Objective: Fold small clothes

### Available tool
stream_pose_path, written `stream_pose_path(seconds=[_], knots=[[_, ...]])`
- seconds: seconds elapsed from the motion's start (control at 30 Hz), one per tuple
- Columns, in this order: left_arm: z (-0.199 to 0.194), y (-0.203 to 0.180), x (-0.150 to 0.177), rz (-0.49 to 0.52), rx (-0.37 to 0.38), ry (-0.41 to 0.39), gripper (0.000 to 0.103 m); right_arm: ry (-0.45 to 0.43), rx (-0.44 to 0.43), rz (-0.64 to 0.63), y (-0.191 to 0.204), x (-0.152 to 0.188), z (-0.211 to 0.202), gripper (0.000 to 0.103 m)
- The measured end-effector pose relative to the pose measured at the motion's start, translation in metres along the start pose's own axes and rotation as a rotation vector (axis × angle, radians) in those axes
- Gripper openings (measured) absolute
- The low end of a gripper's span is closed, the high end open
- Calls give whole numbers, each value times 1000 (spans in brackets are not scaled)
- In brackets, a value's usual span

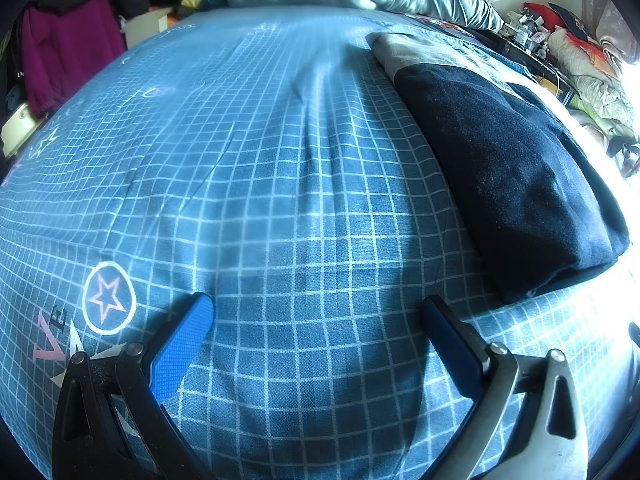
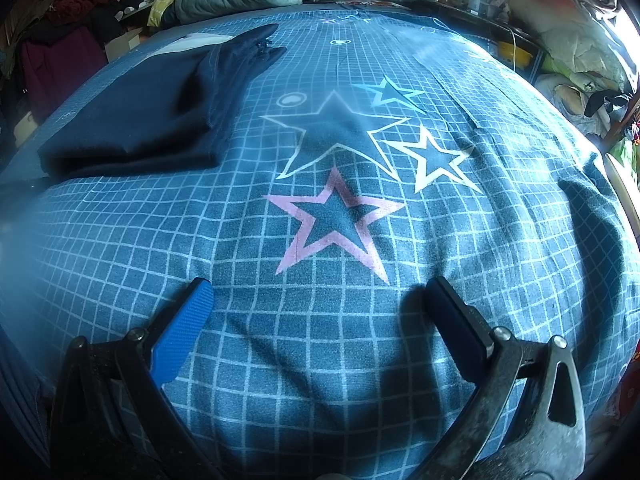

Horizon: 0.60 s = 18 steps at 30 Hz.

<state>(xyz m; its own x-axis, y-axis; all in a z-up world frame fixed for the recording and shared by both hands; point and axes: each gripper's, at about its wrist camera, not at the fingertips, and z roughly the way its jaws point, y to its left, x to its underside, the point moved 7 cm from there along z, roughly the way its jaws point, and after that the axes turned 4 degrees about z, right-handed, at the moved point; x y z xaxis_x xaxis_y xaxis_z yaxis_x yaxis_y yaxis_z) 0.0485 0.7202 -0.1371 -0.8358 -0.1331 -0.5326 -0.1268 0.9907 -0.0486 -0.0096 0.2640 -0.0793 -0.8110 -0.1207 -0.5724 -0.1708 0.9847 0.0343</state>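
Left gripper (image 1: 318, 312) and right gripper (image 2: 318, 298): jaws spread wide, empty, above the bedsheet (image 1: 280, 160); folded navy garment (image 1: 512, 168) lies nearby.

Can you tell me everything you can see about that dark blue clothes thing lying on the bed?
The dark navy garment looks like soft, slightly fuzzy knit fabric. It lies folded into a thick, flat rectangle with neat layered edges on the blue grid-patterned bedsheet. In the right wrist view, narrow pointed pieces of it stick out at the far end. Its far end rests beside or partly over a grey cloth. Neither gripper touches it.
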Motion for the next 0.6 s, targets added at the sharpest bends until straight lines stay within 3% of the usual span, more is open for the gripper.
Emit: stream_pose_path(seconds=[0.6], knots=[[0,0,0,1,0,1,103,0,0,0,0,0,0,103]])
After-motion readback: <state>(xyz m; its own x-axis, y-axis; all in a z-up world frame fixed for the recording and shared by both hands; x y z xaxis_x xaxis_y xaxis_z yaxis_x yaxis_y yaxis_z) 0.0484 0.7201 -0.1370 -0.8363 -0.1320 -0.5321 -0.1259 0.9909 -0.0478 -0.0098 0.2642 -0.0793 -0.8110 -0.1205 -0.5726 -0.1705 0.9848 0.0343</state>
